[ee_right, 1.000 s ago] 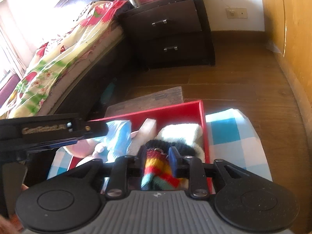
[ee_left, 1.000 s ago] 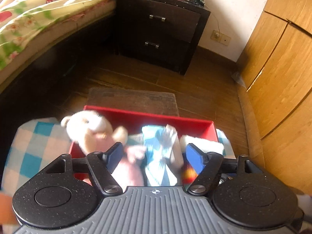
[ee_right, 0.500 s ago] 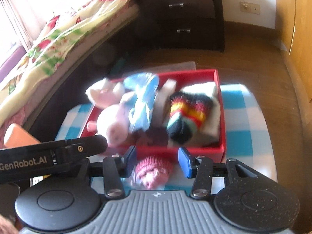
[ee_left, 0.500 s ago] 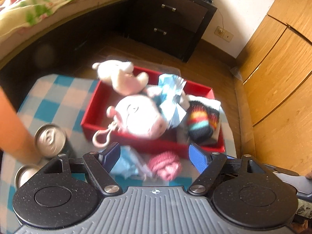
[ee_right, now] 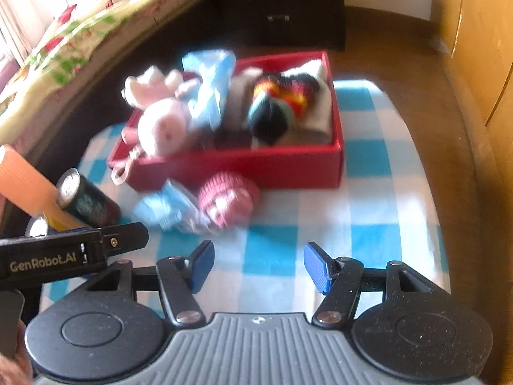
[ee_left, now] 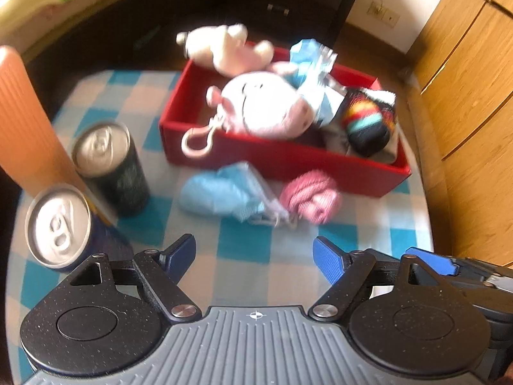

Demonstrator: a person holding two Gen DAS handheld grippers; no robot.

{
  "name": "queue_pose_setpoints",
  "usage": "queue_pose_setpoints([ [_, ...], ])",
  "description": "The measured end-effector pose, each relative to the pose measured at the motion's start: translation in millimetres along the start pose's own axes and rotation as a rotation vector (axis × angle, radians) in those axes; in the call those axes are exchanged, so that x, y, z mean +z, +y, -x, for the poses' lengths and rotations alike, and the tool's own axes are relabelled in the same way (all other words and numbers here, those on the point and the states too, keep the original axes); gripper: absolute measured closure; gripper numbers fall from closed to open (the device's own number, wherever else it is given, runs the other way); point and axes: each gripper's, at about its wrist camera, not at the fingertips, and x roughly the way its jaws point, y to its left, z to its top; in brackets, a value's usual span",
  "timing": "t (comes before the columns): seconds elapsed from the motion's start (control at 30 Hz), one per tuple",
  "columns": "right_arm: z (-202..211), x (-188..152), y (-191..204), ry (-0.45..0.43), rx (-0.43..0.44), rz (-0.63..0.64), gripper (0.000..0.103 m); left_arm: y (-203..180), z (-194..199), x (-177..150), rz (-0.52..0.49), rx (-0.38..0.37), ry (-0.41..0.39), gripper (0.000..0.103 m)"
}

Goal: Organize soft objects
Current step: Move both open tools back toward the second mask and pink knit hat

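Observation:
A red box [ee_left: 282, 157] [ee_right: 275, 166] on a blue-checked cloth holds a pink pig plush [ee_left: 266, 109] [ee_right: 160, 128], a small white plush [ee_left: 224, 48], a light blue cloth [ee_left: 311, 61] [ee_right: 211, 86] and a striped knit piece [ee_left: 365, 122] [ee_right: 275, 106]. In front of the box lie a light blue soft item [ee_left: 221, 195] [ee_right: 160, 208] and a pink knit item [ee_left: 311, 195] [ee_right: 227, 199]. My left gripper [ee_left: 255, 256] is open and empty, back from them. My right gripper [ee_right: 256, 266] is open and empty too.
Two drink cans [ee_left: 109, 163] [ee_left: 61, 227] and an orange ribbed object [ee_left: 22, 122] stand at the table's left. A bed [ee_right: 64, 41], a dark nightstand [ee_right: 288, 3] and wooden cupboards [ee_left: 474, 73] surround the table.
Both grippers pulled back and up from the box. The right gripper let go of the striped knit piece, which now lies in the box. Both stand open.

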Motion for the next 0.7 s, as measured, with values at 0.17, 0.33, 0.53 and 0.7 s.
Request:
queue_pose_setpoints([
  [0.17,-7.6,-3.4,-0.7,0.009,-0.011,-0.007,0.063,8.5,-12.5,11.2,0.068,-0.024,0.005,0.023],
  [0.33,-23.0,2.8,-9.2,0.031,-0.024,-0.038,0.062,5.9,-40.6,17.6,0.06,0.033,0.013,0.023],
  [0.53,-35.1,7.8,-26.3,0.044,-0.031,-0.102,0.062,12.8,-71.1,29.4,0.113,0.073,0.029,0.025],
  [0.7,-42.0,12.2,-27.1,0.044,-0.021,-0.115,0.062,13.4,-90.4,37.8,0.134,0.099,0.025,0.023],
])
